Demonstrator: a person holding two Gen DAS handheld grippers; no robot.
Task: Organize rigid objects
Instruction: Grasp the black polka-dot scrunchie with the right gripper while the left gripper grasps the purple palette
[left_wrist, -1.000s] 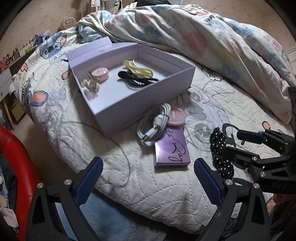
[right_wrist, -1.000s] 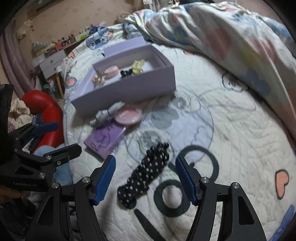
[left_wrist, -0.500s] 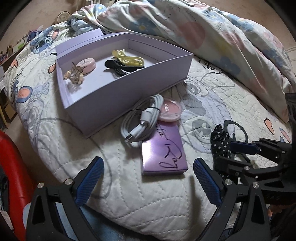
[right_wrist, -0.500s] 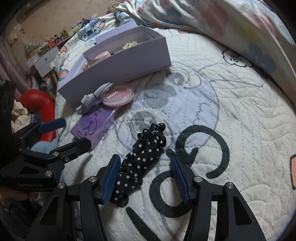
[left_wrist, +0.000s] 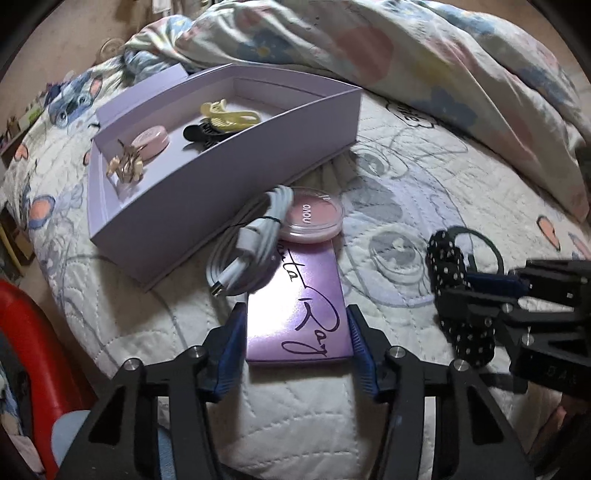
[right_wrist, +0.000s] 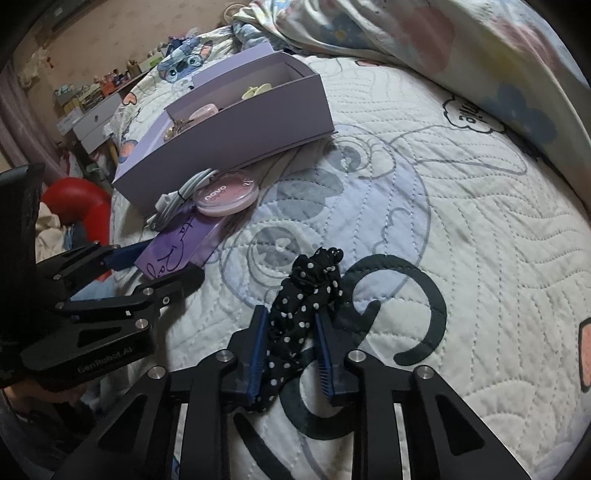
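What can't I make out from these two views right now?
- Purple palette, left wrist view: far end under the white cable and pink compact.
- Polka-dot scrunchie, right wrist view: lower end behind the right gripper.
- Lilac box, right wrist view: near wall hides most contents.

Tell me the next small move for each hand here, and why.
Probably lift both straight up off the quilt, then carry toward the open lilac box. The left tongs are shut on the purple palette; the right tongs are closing on the polka-dot scrunchie between them. A white cable overlaps the palette's far end, so lift slowly.
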